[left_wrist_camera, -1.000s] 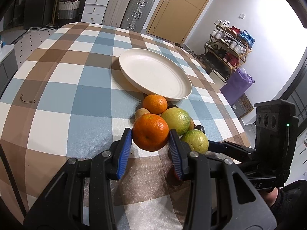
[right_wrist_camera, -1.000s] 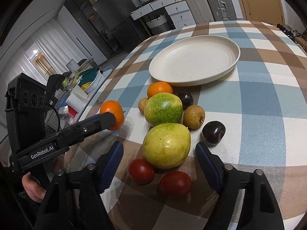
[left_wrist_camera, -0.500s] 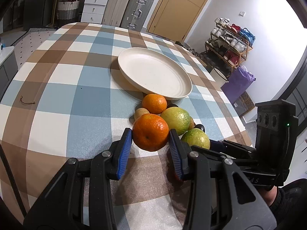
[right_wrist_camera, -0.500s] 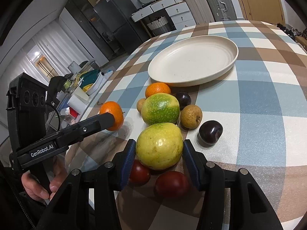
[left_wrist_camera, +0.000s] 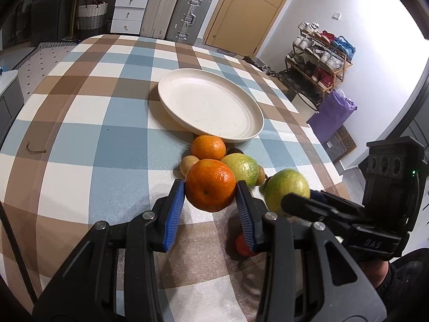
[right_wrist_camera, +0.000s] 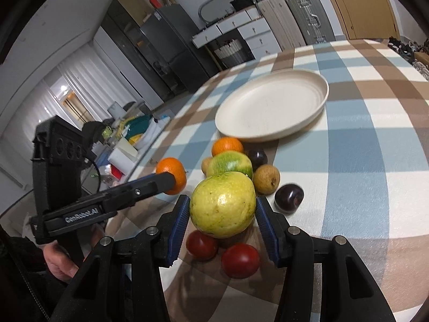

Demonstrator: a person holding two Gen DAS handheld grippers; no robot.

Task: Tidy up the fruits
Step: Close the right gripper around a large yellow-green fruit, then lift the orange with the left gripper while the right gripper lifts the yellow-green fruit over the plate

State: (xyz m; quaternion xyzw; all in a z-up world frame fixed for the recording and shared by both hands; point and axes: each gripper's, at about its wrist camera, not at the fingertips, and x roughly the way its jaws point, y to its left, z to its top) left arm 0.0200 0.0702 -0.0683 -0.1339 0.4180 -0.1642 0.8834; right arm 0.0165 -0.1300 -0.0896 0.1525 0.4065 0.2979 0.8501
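Table [left_wrist_camera: 80,123]: checked cloth ahead of both claws; wide bare stretch left of the left claw, edge dropping off right of the right claw.
Plate [left_wrist_camera: 209,106]: beyond both claws, long axis slanting across, nothing on it.
Green-yellow fruit [right_wrist_camera: 222,204]: clamped in right gripper [right_wrist_camera: 221,221], roundish, no clear long axis.
Orange [left_wrist_camera: 210,185]: clamped in left gripper [left_wrist_camera: 210,205], dimple facing the camera.
Fruit pile [right_wrist_camera: 230,161]: between claws and plate.
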